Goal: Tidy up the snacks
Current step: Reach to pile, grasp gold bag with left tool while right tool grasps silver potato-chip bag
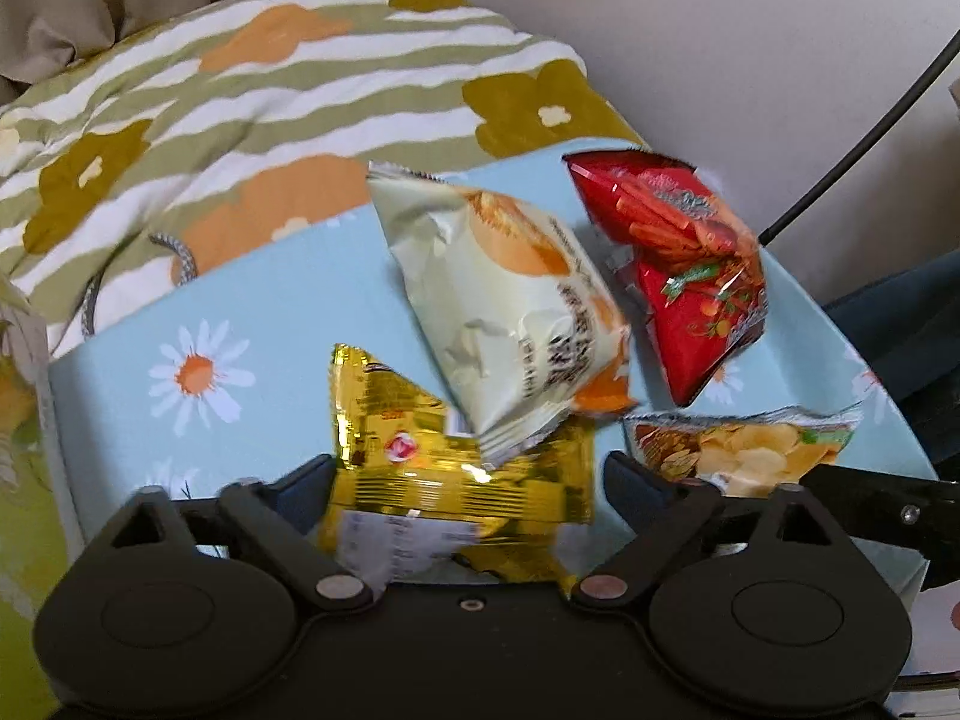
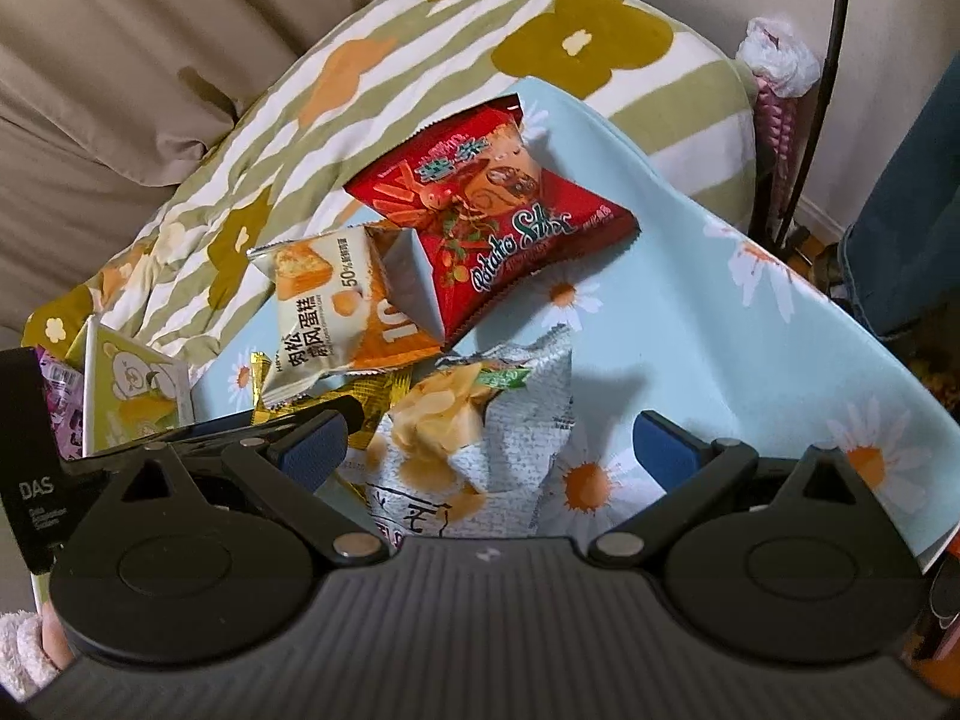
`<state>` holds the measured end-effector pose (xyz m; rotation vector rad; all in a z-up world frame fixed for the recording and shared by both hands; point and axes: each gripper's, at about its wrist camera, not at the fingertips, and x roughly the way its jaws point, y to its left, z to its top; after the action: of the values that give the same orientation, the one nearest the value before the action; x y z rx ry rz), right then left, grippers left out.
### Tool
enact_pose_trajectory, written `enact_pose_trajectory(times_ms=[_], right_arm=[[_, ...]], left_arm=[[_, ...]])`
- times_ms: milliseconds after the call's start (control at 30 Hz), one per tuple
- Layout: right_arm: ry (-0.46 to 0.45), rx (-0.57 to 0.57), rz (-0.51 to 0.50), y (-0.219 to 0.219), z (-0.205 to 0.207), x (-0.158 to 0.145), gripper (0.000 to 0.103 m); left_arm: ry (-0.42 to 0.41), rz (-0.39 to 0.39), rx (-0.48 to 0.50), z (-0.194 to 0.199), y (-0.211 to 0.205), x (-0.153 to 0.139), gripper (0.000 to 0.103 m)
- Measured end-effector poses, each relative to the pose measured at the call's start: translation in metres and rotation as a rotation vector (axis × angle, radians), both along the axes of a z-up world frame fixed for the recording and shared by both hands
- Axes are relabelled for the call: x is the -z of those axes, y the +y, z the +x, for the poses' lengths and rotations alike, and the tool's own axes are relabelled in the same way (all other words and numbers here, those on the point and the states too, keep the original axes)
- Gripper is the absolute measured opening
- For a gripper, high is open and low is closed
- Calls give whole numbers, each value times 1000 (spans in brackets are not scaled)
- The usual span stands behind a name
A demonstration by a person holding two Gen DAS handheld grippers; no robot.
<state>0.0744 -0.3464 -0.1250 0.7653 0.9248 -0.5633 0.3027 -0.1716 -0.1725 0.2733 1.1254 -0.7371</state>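
Snacks lie bunched on my pale blue daisy-print cloth (image 1: pixel 252 300), which covers a flat surface with a straight near-left edge and a rounded far-right one. Open cloth stretches to the left of the pile in my left view, and to the right of it in my right view; beyond the far edge bulges a striped flowered quilt (image 1: pixel 240 102).

My left claw (image 1: pixel 468 474) stands fairly wide, its jaws either side of the crinkly gold foil packet (image 1: pixel 456 480); whether the pads press it I cannot tell. My right claw (image 2: pixel 489 450) is spread wide around the silvery chip bag (image 2: pixel 480 456), pads clear of it on the right.

Only the left view shows the gold packet whole, with the cream cake packet (image 1: pixel 510 306) overlapping its top corner. Only the right view reads the red bag (image 2: pixel 486 210) as Potato Sticks, and shows a yellow-green bear carton (image 2: pixel 132 390) off the cloth's left edge. Every wrapper is glossy, pillow-shaped, with crimped seams
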Motion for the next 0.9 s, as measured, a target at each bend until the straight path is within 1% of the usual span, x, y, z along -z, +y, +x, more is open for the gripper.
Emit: enact_pose_trajectory(times_ms=[33,100,167,333,567,700,900], right_arm=[[1,1,3,0,0,1,103],[3,1,13,0,2,3,103],[5,-4,14,1,3,5,103],[14,-25,12,5,8,8,103],[37,-53,16,6,12,19,103],[49,-75,23,6,15,26,103],[40,-123,24,6,22,31,103]], left_arm=[[13,-8,2,1,0,2,88],[31,-23,-7,2,2,3,83],[35,-20,-13,3,3,4,77],[42,-14,-49,0,6,2,75],[5,42,-107,-18,21,-6,75],[-28,53,-125,-30,31,-12,74],[-77,71,-154,-44,40,-18,75]])
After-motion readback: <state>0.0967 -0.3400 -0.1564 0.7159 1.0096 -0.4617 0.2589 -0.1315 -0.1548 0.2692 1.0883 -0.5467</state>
